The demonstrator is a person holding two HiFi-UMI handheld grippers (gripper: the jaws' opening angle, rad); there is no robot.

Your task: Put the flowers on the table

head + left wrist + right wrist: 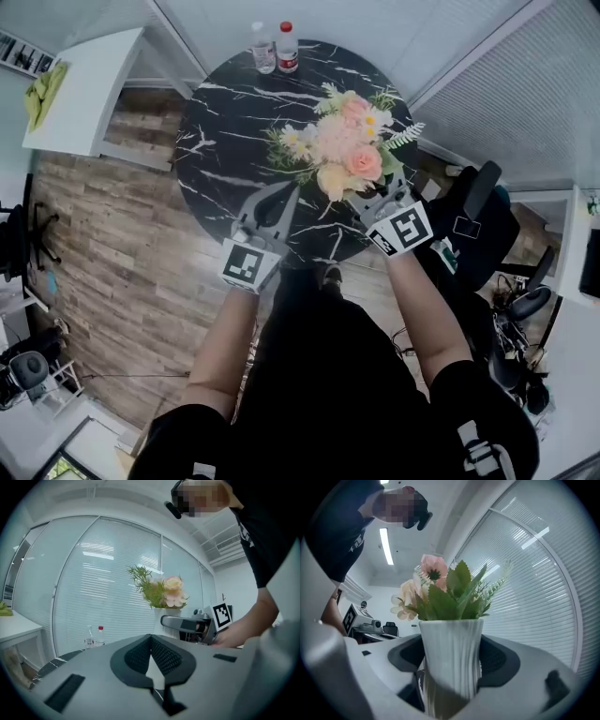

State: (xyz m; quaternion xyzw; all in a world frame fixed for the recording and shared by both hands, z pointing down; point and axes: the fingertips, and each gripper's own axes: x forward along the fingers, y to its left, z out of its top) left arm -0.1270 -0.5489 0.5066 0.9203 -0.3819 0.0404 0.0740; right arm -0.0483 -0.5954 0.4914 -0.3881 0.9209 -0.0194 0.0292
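Round black marble table (225, 131) fills upper centre; its left half bare, open room there. Flowers (349, 150) in white ribbed vase (451, 653) right of table centre, near right rim. Right gripper (370, 199): jaws spread, clamped on vase sides. Left gripper (151, 641): jaws pressed together, empty, over near rim. Two water bottles (275, 47) at far rim.

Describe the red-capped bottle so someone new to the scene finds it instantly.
Start at the round black marble table; at its far edge, opposite the person, two small clear bottles stand side by side. The red-capped bottle is the right one in the head view, with a red cap and red label, while its neighbour has a pale cap.
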